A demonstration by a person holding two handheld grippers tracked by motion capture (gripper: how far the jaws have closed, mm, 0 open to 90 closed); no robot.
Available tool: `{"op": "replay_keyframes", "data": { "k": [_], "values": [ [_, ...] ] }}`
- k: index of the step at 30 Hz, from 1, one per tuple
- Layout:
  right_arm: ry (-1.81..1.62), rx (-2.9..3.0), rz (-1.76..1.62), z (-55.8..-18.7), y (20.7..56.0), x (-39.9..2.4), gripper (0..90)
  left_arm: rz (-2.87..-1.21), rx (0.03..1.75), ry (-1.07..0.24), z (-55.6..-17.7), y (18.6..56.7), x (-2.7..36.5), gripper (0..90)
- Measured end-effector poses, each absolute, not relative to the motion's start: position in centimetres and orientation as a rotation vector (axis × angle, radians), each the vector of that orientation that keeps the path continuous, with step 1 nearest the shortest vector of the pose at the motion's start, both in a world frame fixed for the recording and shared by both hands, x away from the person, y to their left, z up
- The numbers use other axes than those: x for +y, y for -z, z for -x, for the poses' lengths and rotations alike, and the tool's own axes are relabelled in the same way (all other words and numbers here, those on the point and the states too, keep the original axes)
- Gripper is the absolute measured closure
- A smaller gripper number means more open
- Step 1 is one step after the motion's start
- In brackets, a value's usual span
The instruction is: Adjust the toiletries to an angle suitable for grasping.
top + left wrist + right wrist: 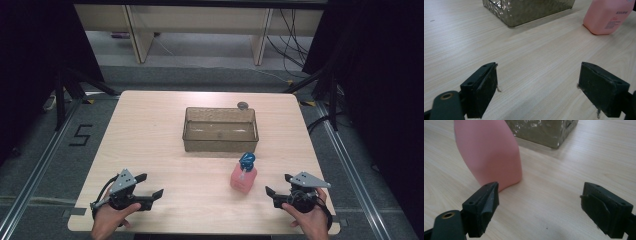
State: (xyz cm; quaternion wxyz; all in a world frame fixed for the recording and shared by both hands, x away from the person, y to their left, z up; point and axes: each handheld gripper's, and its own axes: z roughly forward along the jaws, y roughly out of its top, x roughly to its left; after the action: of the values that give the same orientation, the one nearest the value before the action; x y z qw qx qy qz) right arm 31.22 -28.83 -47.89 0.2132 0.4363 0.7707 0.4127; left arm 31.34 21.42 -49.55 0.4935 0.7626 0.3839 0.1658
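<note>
A pink bottle [243,176] with a blue pump top stands upright on the wooden table [165,135], just in front of a translucent brownish bin [220,130]. My left gripper [150,186] rests near the front left edge, held by a hand, jaws wide open over bare wood; in its own view [537,87] the pink bottle [607,16] stands far right and the bin [529,10] is ahead. My right gripper [277,185] sits at the front right, open, a short way right of the bottle. In its view [539,207] the bottle [491,155] stands close ahead at left, outside the jaws.
A small round dark object [243,105] lies on the table just behind the bin's far right corner. The bin looks empty. Bare tabletop stretches left of the bin and between the two grippers. Beyond the table are furniture legs and cables on the floor.
</note>
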Motion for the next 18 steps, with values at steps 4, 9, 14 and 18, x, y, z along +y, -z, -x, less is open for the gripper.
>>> {"op": "replay_keyframes", "data": {
  "k": [4,9,14,18],
  "values": [
    [-1.165,2.136,-1.21,-31.1,47.9,-28.7,15.8,-1.849,0.928,-0.401,-31.3,49.5,21.4,15.2],
    [-1.226,2.124,-1.185,-31.0,47.6,-28.5,17.1,-1.842,0.922,-0.405,-31.4,49.5,21.5,15.3],
    [-1.265,2.111,-1.164,-30.9,47.5,-28.1,18.3,-1.843,0.926,-0.413,-31.4,49.4,21.6,15.3],
    [-1.287,2.105,-1.137,-30.9,47.3,-27.7,18.7,-1.841,0.924,-0.417,-31.4,49.4,21.6,15.3]
  ]
}}
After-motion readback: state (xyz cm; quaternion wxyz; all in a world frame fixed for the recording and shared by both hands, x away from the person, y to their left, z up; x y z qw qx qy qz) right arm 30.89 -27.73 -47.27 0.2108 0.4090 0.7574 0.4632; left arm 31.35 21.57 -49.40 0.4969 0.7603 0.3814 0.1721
